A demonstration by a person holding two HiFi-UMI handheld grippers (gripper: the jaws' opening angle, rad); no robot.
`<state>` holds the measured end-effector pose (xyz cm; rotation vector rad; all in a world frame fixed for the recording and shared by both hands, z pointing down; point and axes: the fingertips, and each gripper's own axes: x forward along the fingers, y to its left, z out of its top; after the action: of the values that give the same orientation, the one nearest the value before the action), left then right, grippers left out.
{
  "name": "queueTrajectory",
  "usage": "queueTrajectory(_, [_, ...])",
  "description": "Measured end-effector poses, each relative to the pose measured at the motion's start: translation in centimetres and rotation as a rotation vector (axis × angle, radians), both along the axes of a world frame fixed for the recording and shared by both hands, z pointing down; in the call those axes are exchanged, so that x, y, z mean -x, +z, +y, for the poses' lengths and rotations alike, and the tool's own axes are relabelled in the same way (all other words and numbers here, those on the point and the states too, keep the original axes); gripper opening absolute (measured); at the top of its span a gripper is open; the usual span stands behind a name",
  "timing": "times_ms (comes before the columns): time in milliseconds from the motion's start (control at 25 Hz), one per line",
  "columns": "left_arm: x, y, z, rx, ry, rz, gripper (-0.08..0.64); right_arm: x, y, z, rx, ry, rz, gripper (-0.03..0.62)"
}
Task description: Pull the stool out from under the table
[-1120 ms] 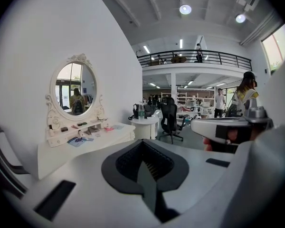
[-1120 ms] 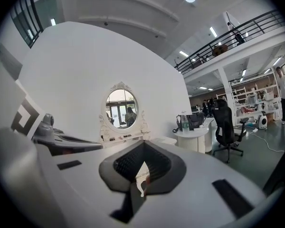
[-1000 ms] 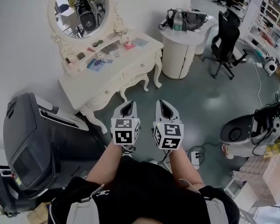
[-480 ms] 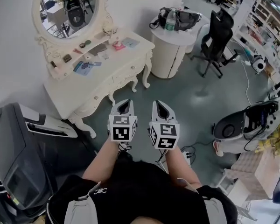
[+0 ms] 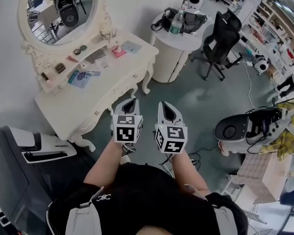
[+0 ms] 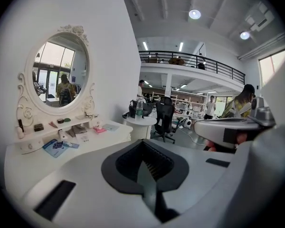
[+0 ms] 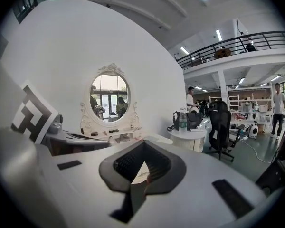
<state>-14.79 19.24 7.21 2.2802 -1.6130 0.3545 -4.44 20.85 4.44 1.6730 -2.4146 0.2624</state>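
Observation:
A cream dressing table (image 5: 83, 99) with an oval mirror (image 5: 59, 11) stands against the white wall, ahead and to the left. No stool shows in any view; the space under the table is dark and partly hidden behind my grippers. My left gripper (image 5: 129, 103) and right gripper (image 5: 167, 106) are held side by side above the floor, short of the table's front edge. Both are shut with nothing between the jaws. The left gripper view looks over the shut left gripper (image 6: 147, 172) at the tabletop (image 6: 38, 151). The right gripper (image 7: 137, 177) points toward the table's right end (image 7: 149, 137).
A round white cabinet (image 5: 174, 58) with a bag and a bottle on it stands right of the table. A black office chair (image 5: 218, 40) is beyond it. A dark grey machine (image 5: 19, 180) sits at the left, a white device (image 5: 245, 129) at the right. Cables (image 5: 193, 158) lie on the floor.
The head view has swung, so the table and the grey machine have slid left in the picture. Both grippers stay shut, side by side, and have edged a little toward the table.

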Motion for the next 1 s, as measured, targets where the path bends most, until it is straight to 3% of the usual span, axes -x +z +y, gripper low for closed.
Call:
queueTrajectory(320, [3.3, 1.9, -3.5, 0.036, 0.061, 0.032, 0.000, 3.7, 1.1, -3.3, 0.023, 0.053, 0.053, 0.008])
queueTrajectory(600, [3.5, 5.2, -4.9, 0.108, 0.093, 0.042, 0.000, 4.6, 4.0, -4.4, 0.082, 0.054, 0.122, 0.008])
queueTrajectory(1000, [3.1, 6.9, -11.4, 0.130, 0.038, -0.034, 0.000, 3.5, 6.7, -12.1, 0.122, -0.003, 0.036, 0.008])
